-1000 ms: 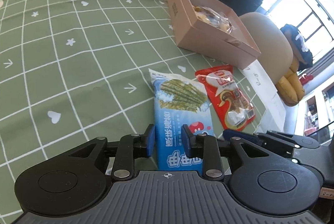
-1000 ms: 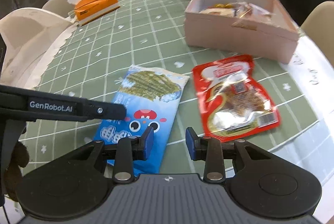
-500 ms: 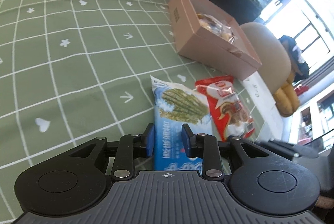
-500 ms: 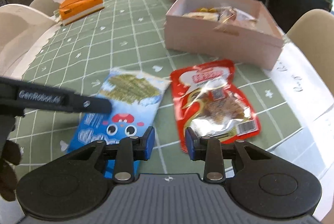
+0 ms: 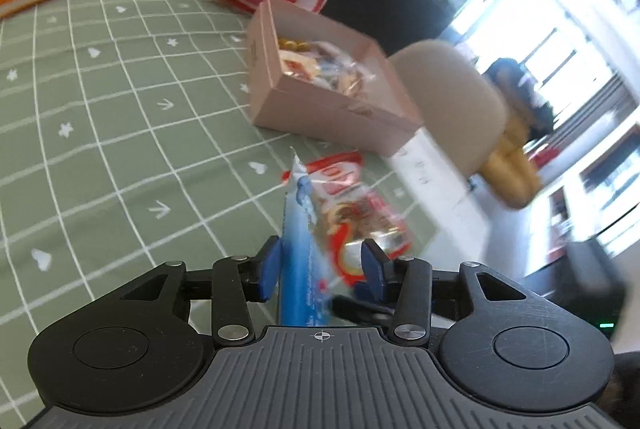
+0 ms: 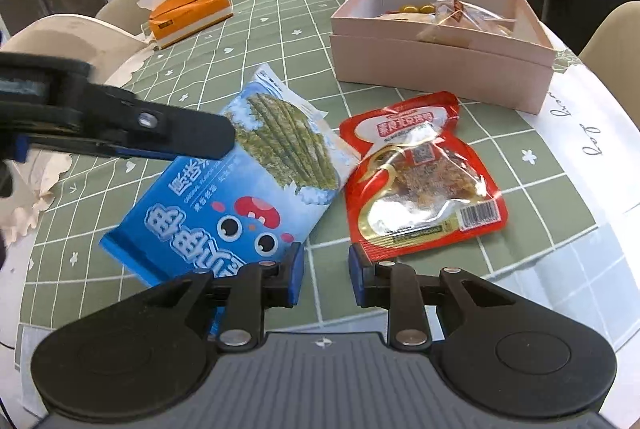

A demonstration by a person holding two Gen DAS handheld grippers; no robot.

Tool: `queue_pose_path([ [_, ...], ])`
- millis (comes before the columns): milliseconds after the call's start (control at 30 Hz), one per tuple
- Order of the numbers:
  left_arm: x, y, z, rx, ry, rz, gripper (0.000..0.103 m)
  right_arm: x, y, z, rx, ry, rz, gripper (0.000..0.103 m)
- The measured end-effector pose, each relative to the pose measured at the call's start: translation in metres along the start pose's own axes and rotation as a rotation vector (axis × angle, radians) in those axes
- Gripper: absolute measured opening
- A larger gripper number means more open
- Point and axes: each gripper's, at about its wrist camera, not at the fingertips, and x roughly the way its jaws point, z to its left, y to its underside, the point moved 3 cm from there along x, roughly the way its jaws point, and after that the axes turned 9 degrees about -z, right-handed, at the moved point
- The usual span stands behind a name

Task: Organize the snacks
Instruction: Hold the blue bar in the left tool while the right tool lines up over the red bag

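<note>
Since a second ago the blue packet (image 5: 298,249) has tipped on edge between the opening left fingers (image 5: 269,267). Right fingers (image 6: 290,279) narrowing, empty. Upper-right box (image 6: 436,69) holds wrapped snacks (image 6: 460,17).

Bright daylight from blown-out windows (image 5: 568,41), motion blur in the left view, fisheye bending at edges

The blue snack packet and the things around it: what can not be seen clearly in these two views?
- Blue snack packet: left wrist view blurred; grip unclear; right view, left tool covers its edge.
- Red packet: left view blurred.
- Pink box: contents too small to name.
</note>
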Motion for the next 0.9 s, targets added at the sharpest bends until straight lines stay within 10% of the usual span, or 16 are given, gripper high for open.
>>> queue_pose_path([
  [900, 0.013, 0.000, -0.023, -0.100, 0.114, 0.099, 0.046, -0.009, 0.006, -0.008, -0.070, -0.042, -0.029, 0.026],
])
